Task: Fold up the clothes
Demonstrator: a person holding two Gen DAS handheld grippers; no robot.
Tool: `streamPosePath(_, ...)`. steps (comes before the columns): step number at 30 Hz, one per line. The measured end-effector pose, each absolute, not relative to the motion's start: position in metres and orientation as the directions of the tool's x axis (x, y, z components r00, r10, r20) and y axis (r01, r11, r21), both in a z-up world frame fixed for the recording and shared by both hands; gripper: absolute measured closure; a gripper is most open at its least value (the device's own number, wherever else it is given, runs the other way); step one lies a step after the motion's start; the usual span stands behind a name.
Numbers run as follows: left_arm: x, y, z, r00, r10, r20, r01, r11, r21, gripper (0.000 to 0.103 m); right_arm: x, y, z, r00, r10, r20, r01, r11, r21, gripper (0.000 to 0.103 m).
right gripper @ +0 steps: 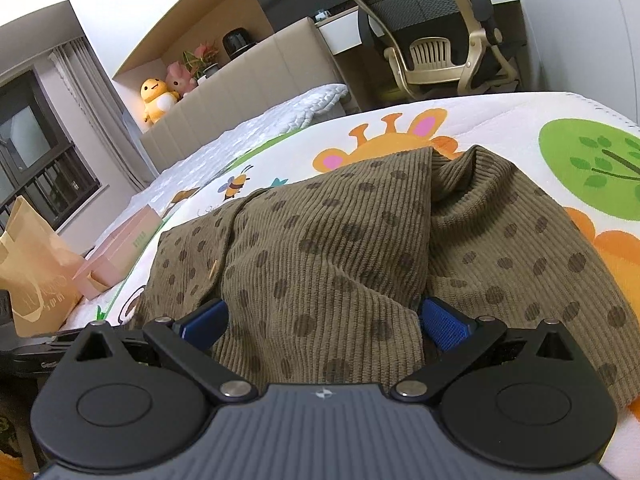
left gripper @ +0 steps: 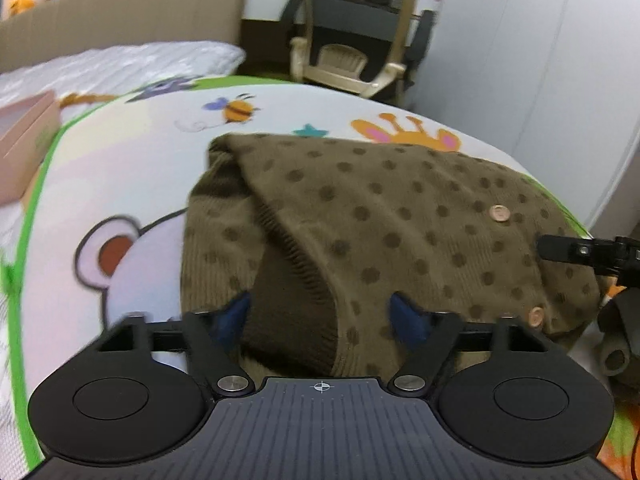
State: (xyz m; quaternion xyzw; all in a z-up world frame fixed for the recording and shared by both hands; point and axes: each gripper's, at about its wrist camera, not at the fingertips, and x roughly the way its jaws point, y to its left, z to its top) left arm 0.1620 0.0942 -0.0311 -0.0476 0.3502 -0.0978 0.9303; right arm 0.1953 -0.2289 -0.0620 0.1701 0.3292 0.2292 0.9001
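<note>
My left gripper [left gripper: 322,314] sits low over the near edge of the olive-brown knitted cardigan with dark polka dots [left gripper: 400,220], pointing across the bed. Its jaws are spread wide, the blue fingertips [left gripper: 236,314] well apart, with the ribbed hem of the cardigan bunched up between them; I cannot tell whether either pad actually presses the knit. Two pale round buttons [left gripper: 499,213] show on the garment's right half.

My right gripper [right gripper: 324,322] is also low and close, tilted so that the room leans in its view. Its jaws are likewise spread, blue pads [right gripper: 444,322] on either side of a raised fold of the same cardigan [right gripper: 340,240], which fills the gap between them and drapes over the gripper's nose. From the left wrist camera I see the dark tip of the right gripper at the cardigan's right edge.

The cardigan lies crumpled, partly folded over itself, on a white cartoon-print play mat with a green border [left gripper: 132,160], printed with a bee, a bear and an orange giraffe. The mat covers a bed with a white quilted cover [right gripper: 280,120] and a beige padded headboard [left gripper: 140,12]. A pale pink cardboard box [left gripper: 20,140] rests on the mat's left side, and a brown paper bag [right gripper: 32,264] stands beside the bed. A yellow plush duck [right gripper: 156,98] sits on the headboard ledge, and a beige-framed mesh office chair [right gripper: 440,28] stands beyond the bed.
</note>
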Motion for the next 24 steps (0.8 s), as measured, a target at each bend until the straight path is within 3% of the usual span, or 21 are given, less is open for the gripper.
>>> streamPosePath(1,0.161,0.092,-0.028,0.74,-0.215,-0.638,0.158,0.977,-0.145,0.082,0.195,-0.229,-0.062,0.678,0.525,-0.515,-0.301,0.837,0.457,0.0)
streamPosePath(4,0.151,0.101,-0.015,0.758,-0.226,-0.612,0.153,0.974,-0.17,0.091,0.195,-0.228,-0.062,0.676,0.525,-0.517,-0.303,0.838,0.454,0.0)
streamPosePath(9,0.135,0.107,-0.013,0.734,-0.227,-0.641,0.168,0.974,-0.152,0.09,0.194,-0.218,-0.059,0.653,0.511,-0.559,-0.344,0.858,0.382,0.0)
streamPosePath(13,0.133,0.106,-0.011,0.71,-0.19,-0.678,0.183,0.98,-0.083,0.069,0.185,-0.211,-0.046,0.669,0.42,-0.613,-0.371,0.904,0.213,0.0)
streamPosePath(14,0.132,0.108,-0.005,0.713,-0.201,-0.672,0.191,0.977,-0.091,0.066,0.179,-0.212,-0.038,0.714,0.372,-0.593,-0.369,0.92,0.133,0.0)
streamPosePath(16,0.132,0.111,0.011,0.731,-0.26,-0.631,0.218,0.965,-0.145,0.047,0.171,-0.21,-0.021,0.795,0.298,-0.528,-0.354,0.935,-0.005,0.0)
streamPosePath(17,0.133,0.112,0.019,0.74,-0.294,-0.605,0.236,0.956,-0.175,0.043,0.169,-0.209,-0.013,0.829,0.265,-0.492,-0.338,0.939,-0.063,0.0)
streamPosePath(19,0.138,0.11,0.03,0.752,-0.353,-0.557,0.271,0.935,-0.227,0.032,0.176,-0.202,-0.002,0.864,0.227,-0.45,-0.31,0.943,-0.12,0.0)
streamPosePath(22,0.163,0.096,0.031,0.745,-0.435,-0.506,0.315,0.898,-0.308,0.02,0.205,-0.183,-0.008,0.836,0.222,-0.503,-0.349,0.921,-0.174,0.0)
streamPosePath(24,0.188,0.088,0.019,0.713,-0.492,-0.5,0.332,0.864,-0.378,0.016,0.221,-0.166,-0.028,0.82,0.146,-0.553,-0.362,0.881,-0.305,0.0)
